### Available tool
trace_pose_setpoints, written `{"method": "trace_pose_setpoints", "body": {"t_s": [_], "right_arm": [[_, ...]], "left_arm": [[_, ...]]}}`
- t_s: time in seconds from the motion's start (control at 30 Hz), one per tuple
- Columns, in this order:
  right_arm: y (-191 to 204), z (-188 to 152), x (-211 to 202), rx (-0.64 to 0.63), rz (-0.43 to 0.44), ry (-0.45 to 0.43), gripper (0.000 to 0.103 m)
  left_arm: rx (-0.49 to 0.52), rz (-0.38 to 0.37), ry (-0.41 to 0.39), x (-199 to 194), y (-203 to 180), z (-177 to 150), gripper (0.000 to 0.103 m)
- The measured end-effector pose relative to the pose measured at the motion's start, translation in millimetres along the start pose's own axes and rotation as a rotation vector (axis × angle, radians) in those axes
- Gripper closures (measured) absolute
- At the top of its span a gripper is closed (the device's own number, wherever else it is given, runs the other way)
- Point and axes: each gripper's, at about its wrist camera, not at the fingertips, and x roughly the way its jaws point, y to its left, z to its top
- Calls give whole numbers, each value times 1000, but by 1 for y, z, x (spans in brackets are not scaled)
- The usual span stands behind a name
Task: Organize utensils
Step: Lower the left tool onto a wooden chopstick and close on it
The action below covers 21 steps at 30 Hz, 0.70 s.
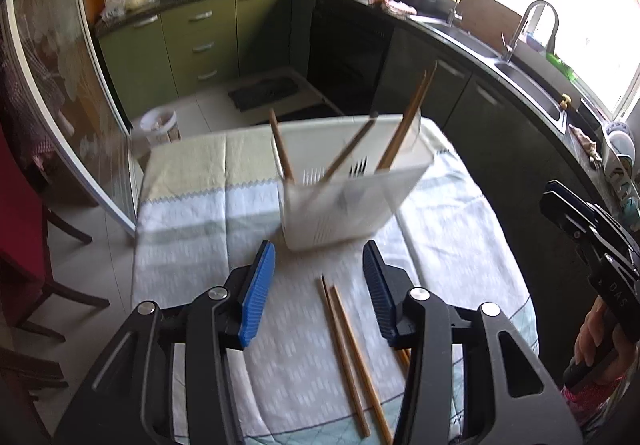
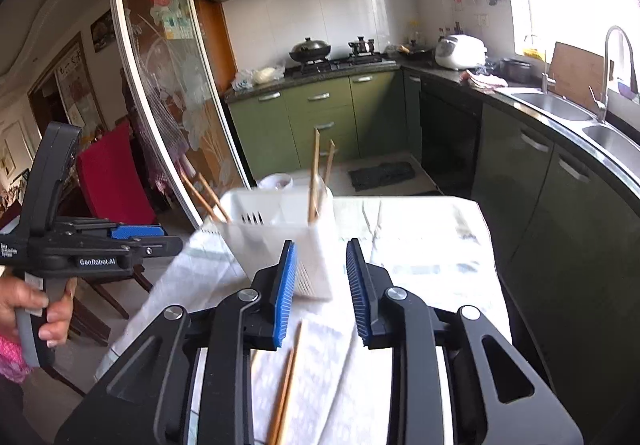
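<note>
Loose wooden chopsticks (image 1: 347, 357) flat on the cloth-covered table (image 1: 192, 213), long axes running from the near edge toward the white utensil caddy (image 1: 344, 201), tips pointing at it, lying close together and nearly parallel. Seen between the left gripper (image 1: 319, 265) fingers, well below them; untouched. Jaws there spread wide, holding nothing. Further chopsticks (image 1: 404, 125) standing in the caddy, leaning outward at different angles, upper ends up and fanned apart. Dark fork tines (image 1: 358, 167) just showing inside at the rim. Caddy near the table's middle, blurred. Right gripper (image 2: 321, 265) likewise parted, empty, aimed at the caddy's near corner; a chopstick pair (image 2: 286, 385) beneath it on the cloth. Green kitchen cabinets (image 2: 320, 113) and steel sink (image 2: 560, 105) beyond.
</note>
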Motion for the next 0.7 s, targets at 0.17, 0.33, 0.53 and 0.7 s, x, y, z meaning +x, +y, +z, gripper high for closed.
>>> {"method": "trace_pose_setpoints", "body": {"t_s": [0.17, 0.33, 0.53, 0.7], "right_arm": [[-34, -66, -3, 75, -41, 113, 77], [-61, -103, -5, 154, -32, 151, 77], [-64, -116, -7, 185, -2, 158, 74], [-62, -115, -6, 192, 9, 158, 73]], "left_arm": [[-12, 2, 178, 59, -2, -43, 59], [-24, 20, 298, 106, -11, -66, 73], [-43, 38, 337, 126, -15, -73, 81], [-38, 52, 346, 135, -21, -77, 88]]}}
